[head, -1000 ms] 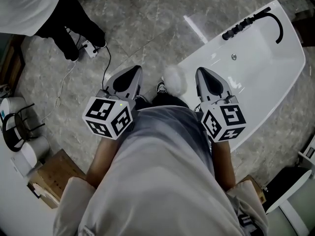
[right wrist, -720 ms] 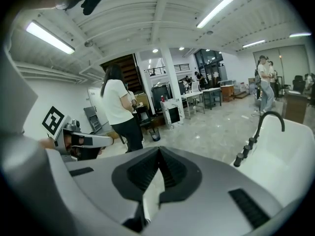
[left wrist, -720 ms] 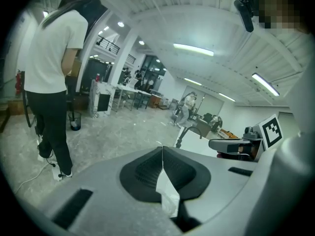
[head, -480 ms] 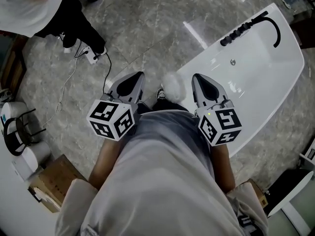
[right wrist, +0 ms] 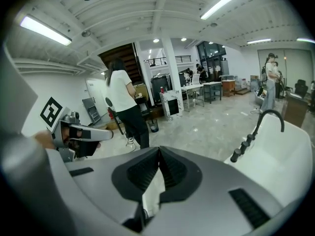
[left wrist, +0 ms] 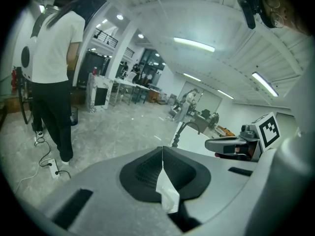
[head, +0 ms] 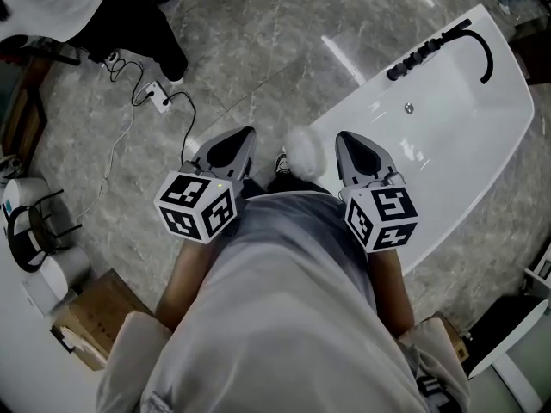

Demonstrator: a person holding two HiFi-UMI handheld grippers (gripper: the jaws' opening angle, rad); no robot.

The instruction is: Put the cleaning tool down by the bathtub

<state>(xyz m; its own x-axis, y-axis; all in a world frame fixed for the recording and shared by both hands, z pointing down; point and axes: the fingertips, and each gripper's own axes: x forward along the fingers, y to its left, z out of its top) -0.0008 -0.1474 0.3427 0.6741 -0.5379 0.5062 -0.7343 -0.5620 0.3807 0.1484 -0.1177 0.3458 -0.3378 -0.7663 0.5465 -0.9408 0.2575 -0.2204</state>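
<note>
A white fluffy round thing, apparently the cleaning tool's head, lies on the stone floor at the near left edge of the white bathtub. No handle shows. It sits between my two grippers, and neither touches it. My left gripper is shut with nothing in it; in the left gripper view its tips meet in a line. My right gripper hovers over the tub's near rim, also shut and empty. The tub shows to the right in the right gripper view.
A black curved faucet and a row of black knobs stand on the tub's far rim. A person in black trousers is at upper left, beside a power strip with cable. A cardboard box lies at lower left.
The person at upper left has stepped farther away, uncovering the power strip. Both grippers have kept almost the same place and stayed shut.
</note>
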